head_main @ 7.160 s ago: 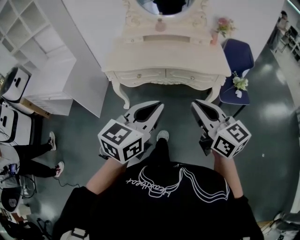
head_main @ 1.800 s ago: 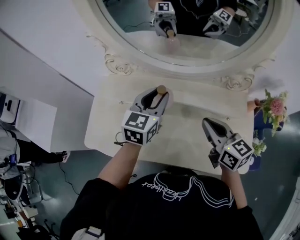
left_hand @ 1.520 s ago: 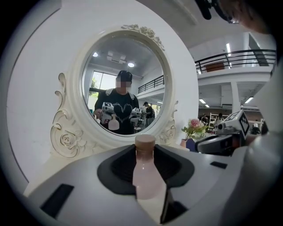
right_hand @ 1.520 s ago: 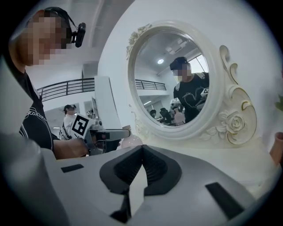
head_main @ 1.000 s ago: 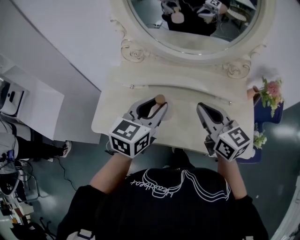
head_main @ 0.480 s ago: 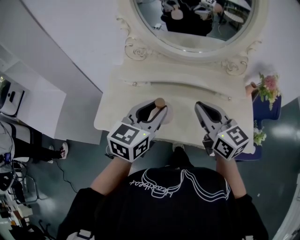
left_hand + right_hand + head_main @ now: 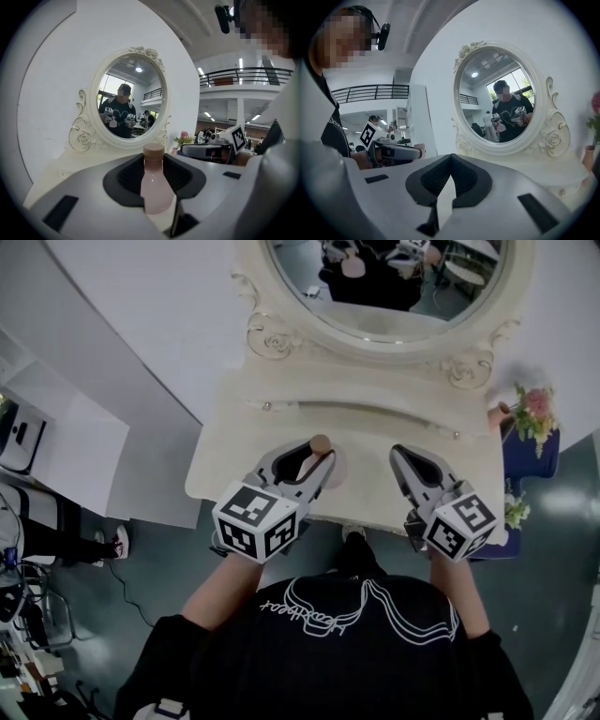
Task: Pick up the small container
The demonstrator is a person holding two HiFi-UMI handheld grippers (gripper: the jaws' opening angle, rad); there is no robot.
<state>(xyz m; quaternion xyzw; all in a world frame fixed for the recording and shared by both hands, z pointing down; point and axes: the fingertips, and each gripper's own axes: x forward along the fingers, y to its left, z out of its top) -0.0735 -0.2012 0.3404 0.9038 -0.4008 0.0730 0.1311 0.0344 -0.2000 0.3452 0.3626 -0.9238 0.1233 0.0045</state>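
Note:
The small container is a pale pink bottle (image 7: pixel 321 443) with a tan cap (image 7: pixel 153 150). It stands upright between the jaws of my left gripper (image 7: pixel 314 457), which is shut on its body (image 7: pixel 154 187), over the front part of the cream dressing table (image 7: pixel 375 424). My right gripper (image 7: pixel 401 454) hovers to the right at about the same height, shut and with nothing in it; in its own view the tips (image 7: pixel 451 159) meet. The right gripper view also shows the left gripper (image 7: pixel 393 152) out at the left.
An oval mirror (image 7: pixel 394 277) in a carved cream frame stands at the back of the table and reflects me and both grippers. A pink flower vase (image 7: pixel 530 409) sits at the table's right end. White shelving (image 7: pixel 56 451) stands on the left, over dark floor.
Seven seconds ago both grippers were empty before the table. The left gripper now holds the bottle and has drawn back toward the table's front edge. Little has moved over the last second.

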